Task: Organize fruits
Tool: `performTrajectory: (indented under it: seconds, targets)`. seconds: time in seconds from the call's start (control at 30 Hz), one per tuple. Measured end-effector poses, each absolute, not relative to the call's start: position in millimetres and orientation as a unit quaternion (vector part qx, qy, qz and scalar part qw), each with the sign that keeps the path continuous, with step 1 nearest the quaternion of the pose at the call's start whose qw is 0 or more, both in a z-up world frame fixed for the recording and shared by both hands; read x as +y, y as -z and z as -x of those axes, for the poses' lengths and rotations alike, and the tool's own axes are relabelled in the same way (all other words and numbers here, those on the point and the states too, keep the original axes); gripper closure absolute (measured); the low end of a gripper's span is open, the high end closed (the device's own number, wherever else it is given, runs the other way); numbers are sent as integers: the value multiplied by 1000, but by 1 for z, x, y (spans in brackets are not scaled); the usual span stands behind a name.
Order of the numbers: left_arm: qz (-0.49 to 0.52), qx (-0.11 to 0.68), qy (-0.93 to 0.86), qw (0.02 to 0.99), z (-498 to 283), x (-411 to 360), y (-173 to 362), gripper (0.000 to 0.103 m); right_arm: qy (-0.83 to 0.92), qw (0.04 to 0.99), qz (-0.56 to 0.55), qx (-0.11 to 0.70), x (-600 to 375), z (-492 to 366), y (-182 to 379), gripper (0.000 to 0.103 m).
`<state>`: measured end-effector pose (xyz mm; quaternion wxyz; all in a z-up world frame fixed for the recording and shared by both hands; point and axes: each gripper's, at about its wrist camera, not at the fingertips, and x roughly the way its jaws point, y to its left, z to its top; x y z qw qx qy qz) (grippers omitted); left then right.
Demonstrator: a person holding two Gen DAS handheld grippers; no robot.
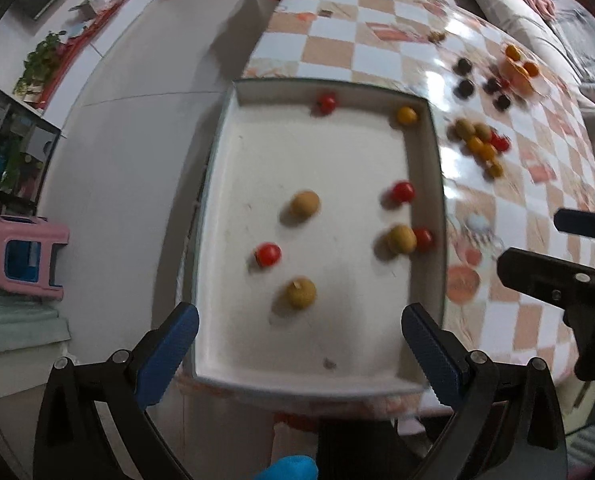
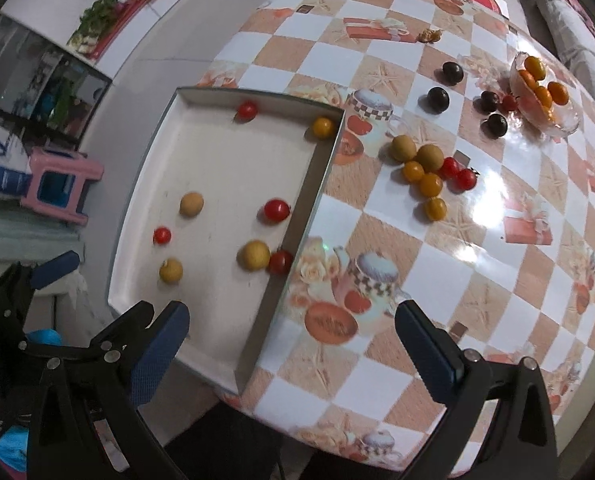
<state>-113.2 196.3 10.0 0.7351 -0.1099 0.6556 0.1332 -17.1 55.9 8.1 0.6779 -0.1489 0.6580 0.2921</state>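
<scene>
Both sets of jaws are standing wide apart, gripping nothing. Left gripper [image 1: 299, 350] is hanging over the near end of the white tray [image 1: 425, 168]; right gripper [image 2: 291, 346] is straddling the tray's near right wall and the checkered table [image 2: 477, 288]. Red tomatoes, tan round fruits and one orange fruit [image 2: 323, 127] are lying scattered in the tray. Right of it, a loose fruit cluster [image 2: 429, 172] is sitting on the table, dark plums [image 2: 438, 99] farther out, a glass bowl [image 2: 565, 126] of orange fruit at far right.
</scene>
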Motion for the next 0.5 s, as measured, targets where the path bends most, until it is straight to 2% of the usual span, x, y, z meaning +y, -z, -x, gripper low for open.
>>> performTrajectory:
  seconds: [0.5]
  targets:
    - [82, 657, -139, 736, 135, 173, -31, 1, -309, 671, 190, 646, 65, 42, -28, 0]
